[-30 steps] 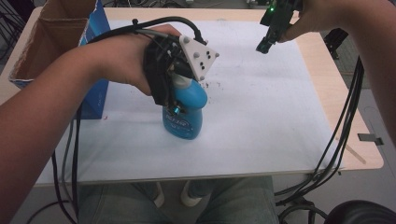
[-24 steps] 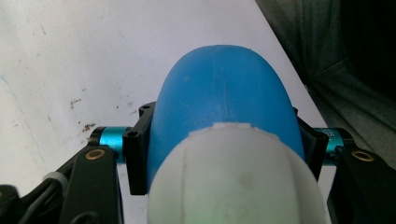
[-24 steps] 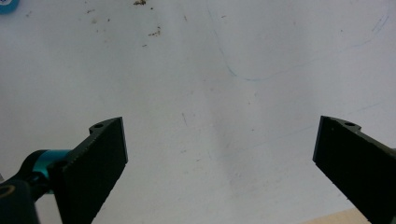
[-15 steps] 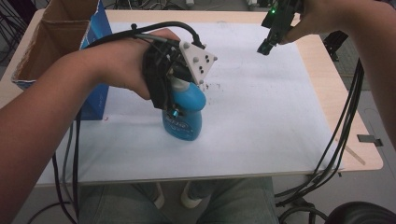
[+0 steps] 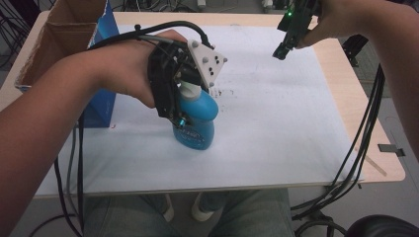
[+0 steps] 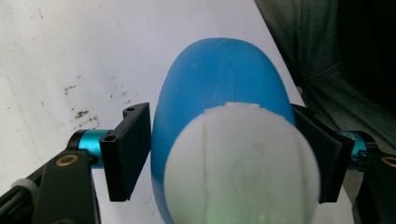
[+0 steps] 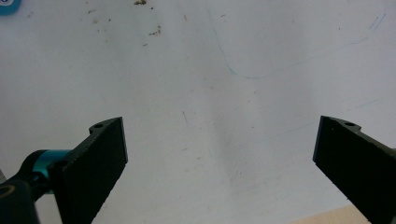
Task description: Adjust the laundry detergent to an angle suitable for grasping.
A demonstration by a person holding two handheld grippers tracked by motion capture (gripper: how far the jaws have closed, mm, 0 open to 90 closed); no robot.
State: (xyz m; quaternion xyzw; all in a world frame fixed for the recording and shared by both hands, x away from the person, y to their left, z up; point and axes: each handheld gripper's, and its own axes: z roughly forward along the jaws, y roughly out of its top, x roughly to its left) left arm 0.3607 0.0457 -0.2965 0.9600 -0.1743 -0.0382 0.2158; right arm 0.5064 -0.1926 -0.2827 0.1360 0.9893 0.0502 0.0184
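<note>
High view: left gripper (image 5: 184,106) angled down, clamped around blue bottle (image 5: 196,118) at white sheet's (image 5: 276,123) middle; right gripper (image 5: 281,49) raised over sheet's far edge, jaws spread, grasping nothing.

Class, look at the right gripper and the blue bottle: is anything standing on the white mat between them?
Nothing visible. The right gripper hangs open at the far right; only bare, stained mat lies between it and the bottle, which the left gripper brackets.

Blue bottle (image 5: 195,118) stands mid-sheet, the sole obstacle on the white sheet (image 5: 276,128). Right of and beyond the bottle, open passage. Left of it, a cardboard box (image 5: 64,34) blocks the sheet's edge.
</note>
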